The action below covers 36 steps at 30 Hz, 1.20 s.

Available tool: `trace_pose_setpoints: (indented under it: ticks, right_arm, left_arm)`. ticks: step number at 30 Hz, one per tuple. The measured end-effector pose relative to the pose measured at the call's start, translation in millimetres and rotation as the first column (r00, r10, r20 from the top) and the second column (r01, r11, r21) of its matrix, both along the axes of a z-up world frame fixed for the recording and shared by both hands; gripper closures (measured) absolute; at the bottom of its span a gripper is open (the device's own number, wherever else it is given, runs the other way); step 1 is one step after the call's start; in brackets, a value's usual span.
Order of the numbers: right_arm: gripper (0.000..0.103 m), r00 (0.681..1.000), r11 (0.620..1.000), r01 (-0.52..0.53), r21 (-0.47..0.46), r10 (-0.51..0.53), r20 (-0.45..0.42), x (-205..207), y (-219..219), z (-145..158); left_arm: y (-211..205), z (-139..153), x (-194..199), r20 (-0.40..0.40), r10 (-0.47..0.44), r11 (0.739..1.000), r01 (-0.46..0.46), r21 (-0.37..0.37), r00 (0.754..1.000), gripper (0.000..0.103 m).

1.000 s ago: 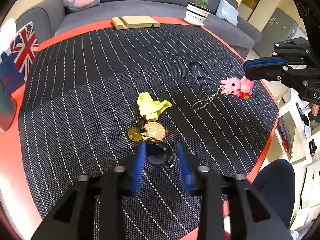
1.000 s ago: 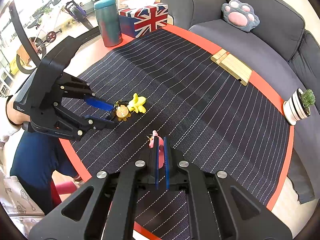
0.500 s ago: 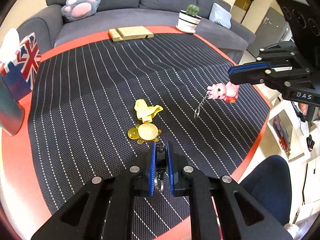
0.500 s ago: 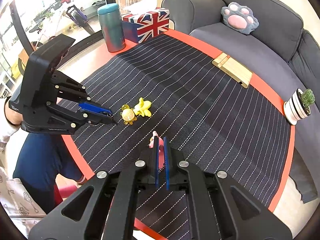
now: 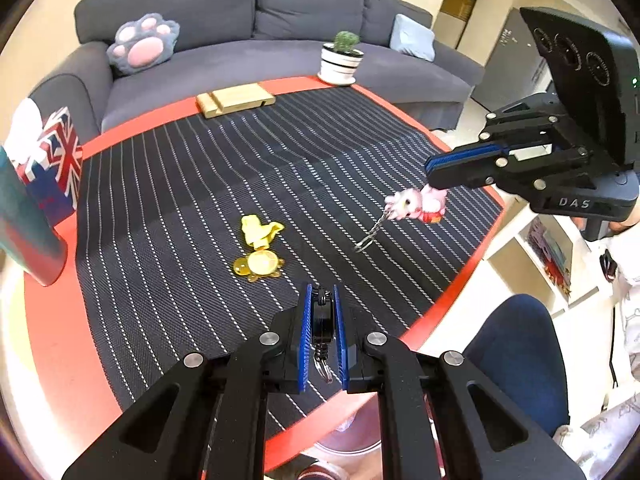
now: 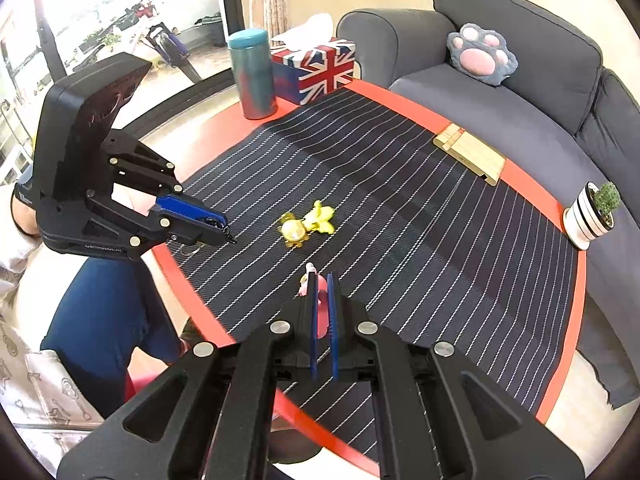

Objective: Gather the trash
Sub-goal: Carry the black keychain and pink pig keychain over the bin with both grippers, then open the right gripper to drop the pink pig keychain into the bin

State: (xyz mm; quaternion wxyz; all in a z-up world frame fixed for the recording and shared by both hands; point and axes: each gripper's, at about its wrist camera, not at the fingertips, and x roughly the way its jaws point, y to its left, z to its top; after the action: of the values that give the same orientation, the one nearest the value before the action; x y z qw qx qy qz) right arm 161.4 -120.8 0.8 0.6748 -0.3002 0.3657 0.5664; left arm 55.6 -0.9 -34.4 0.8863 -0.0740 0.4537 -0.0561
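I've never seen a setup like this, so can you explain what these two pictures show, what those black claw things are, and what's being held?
There is no robot here: a person holds a two-finger gripper in each hand, each with a wide-angle camera looking along its fingers. One picture is from the left gripper, the other from the right gripper; each also sees the other from the side. The left is shut on a black keychain, the right on a pink keychain, lifted with its chain dangling. Below is a round red table with a striped mat. Two yellow toys, a wooden block, a potted cactus, a flag-print tissue box and a teal bottle sit there.
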Motion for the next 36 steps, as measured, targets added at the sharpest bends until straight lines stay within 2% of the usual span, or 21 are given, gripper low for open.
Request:
trace_pose_setpoints:
  ticks: [11, 18, 28, 36]
  right_arm:
    - [0.099, 0.999, 0.998, -0.034, 0.047, 0.035, -0.007, -41.4, -30.3, 11.2]
    - [0.099, 0.998, 0.996, -0.06, 0.062, 0.062, -0.024, -69.2, -46.6, 12.2]
    - [0.099, 0.993, 0.995, -0.084, 0.061, 0.089, -0.073, -101.3, -61.6, -3.5]
    - [0.099, 0.988, 0.993, -0.103, 0.055, 0.108, -0.112, -111.2, -63.1, -15.7]
  left_arm:
    - [-22.5, 22.1, -27.6, 0.033, -0.049, 0.999, 0.048, 0.013, 0.998, 0.093]
    - [-35.5, 25.3, -45.0, 0.042, -0.071, 0.997, 0.071, 0.012, 0.997, 0.092]
    - [-50.9, 24.4, -67.6, 0.051, -0.091, 0.996, 0.091, 0.012, 0.995, 0.093]
    - [-53.9, 18.9, -78.2, 0.042, -0.09, 0.996, 0.09, 0.003, 0.995, 0.093]
